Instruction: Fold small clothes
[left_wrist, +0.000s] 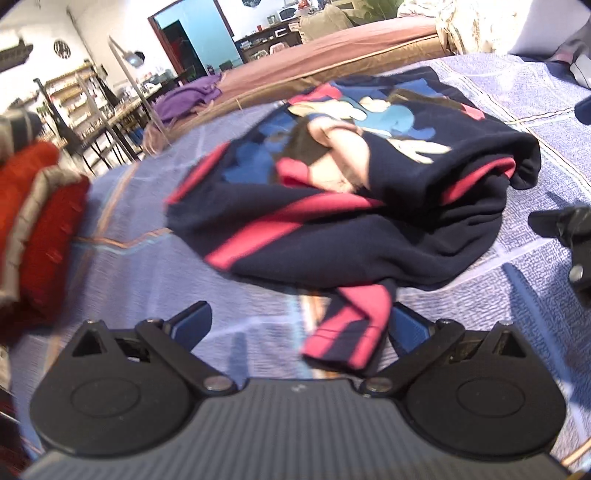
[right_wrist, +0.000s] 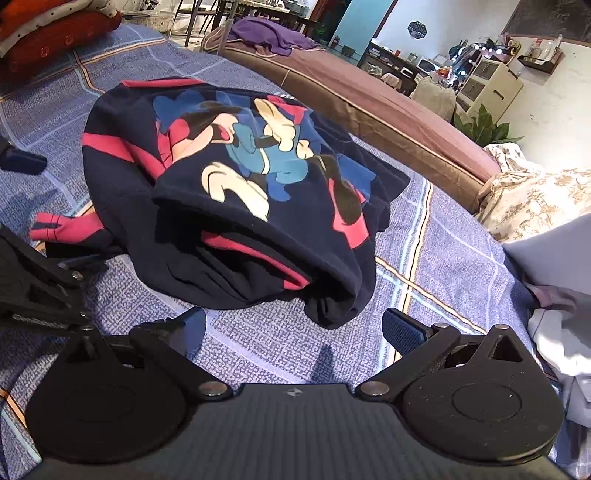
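Note:
A small navy garment (left_wrist: 351, 192) with red stripes and a cartoon print lies bunched and partly folded on the blue patterned bedspread (left_wrist: 129, 221). It also shows in the right wrist view (right_wrist: 236, 192). A red-striped sleeve (left_wrist: 351, 332) trails toward my left gripper (left_wrist: 295, 328), which is open, with the sleeve end lying between its fingers. My right gripper (right_wrist: 295, 328) is open and empty, just short of the garment's near edge. The right gripper shows at the right edge of the left wrist view (left_wrist: 569, 229).
A stack of red and grey folded clothes (left_wrist: 33, 221) sits at the left. A brown mattress (left_wrist: 332, 55) with a purple cloth (left_wrist: 188, 98) lies behind. White and floral fabric (right_wrist: 546, 229) is at the right. The left gripper's body (right_wrist: 33, 280) is near the sleeve.

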